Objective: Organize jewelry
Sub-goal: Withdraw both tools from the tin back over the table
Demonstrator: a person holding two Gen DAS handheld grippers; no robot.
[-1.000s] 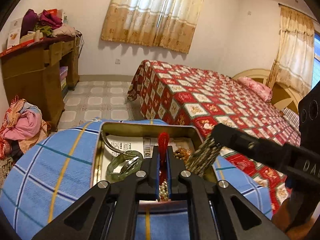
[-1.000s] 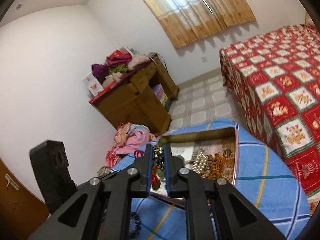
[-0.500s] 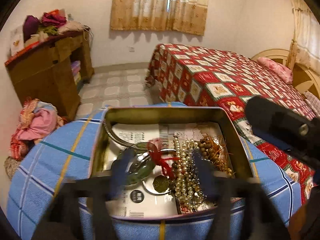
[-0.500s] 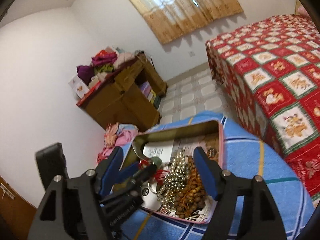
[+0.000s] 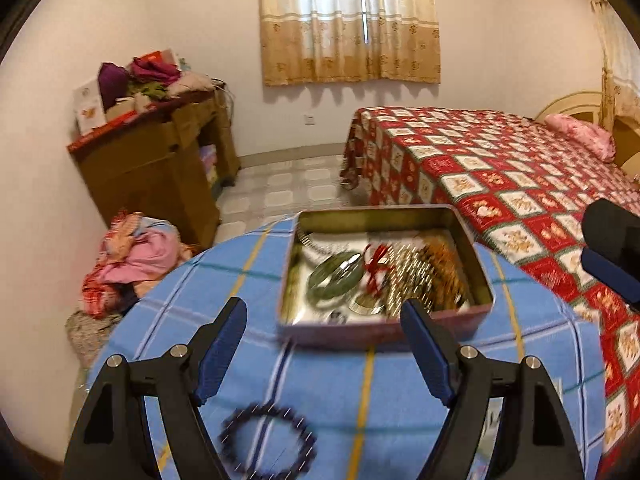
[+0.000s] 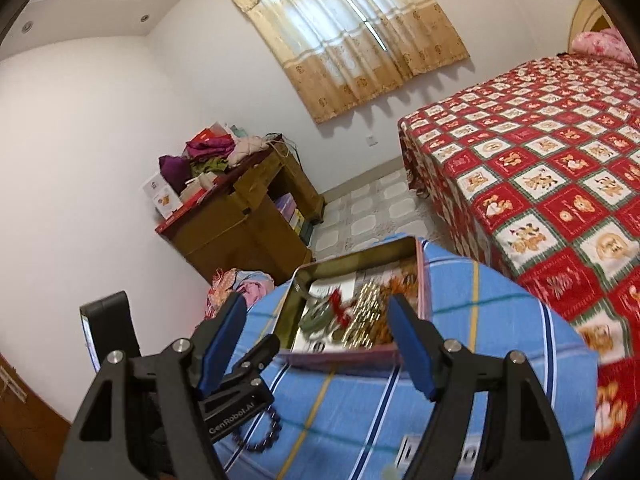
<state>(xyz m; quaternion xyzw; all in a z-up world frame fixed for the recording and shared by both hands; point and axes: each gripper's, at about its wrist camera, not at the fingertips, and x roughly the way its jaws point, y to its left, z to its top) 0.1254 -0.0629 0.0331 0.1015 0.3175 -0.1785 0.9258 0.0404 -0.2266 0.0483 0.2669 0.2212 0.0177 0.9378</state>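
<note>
Jewelry is heaped in one open tin [image 5: 386, 322] on a blue checked cloth [image 5: 360, 392]; one dark bead bracelet [image 5: 267, 444] lies outside. Left gripper [image 5: 325, 344] and right gripper [image 6: 316, 340], just opened, are spread wide, empty.

Beyond my blue checked tablecloth [image 5: 360, 392] I see the red patchwork bed [image 5: 500, 168], with the cluttered wooden desk [image 5: 160, 164] left of it, curtains [image 5: 350, 20] behind.

A round table draped in a blue plaid cloth [image 5: 400, 400] is carrying a rectangular metal tin [image 5: 384, 328] full of jewelry, and a dark purple beaded bracelet [image 5: 267, 446] is lying on the cloth nearby.
</note>
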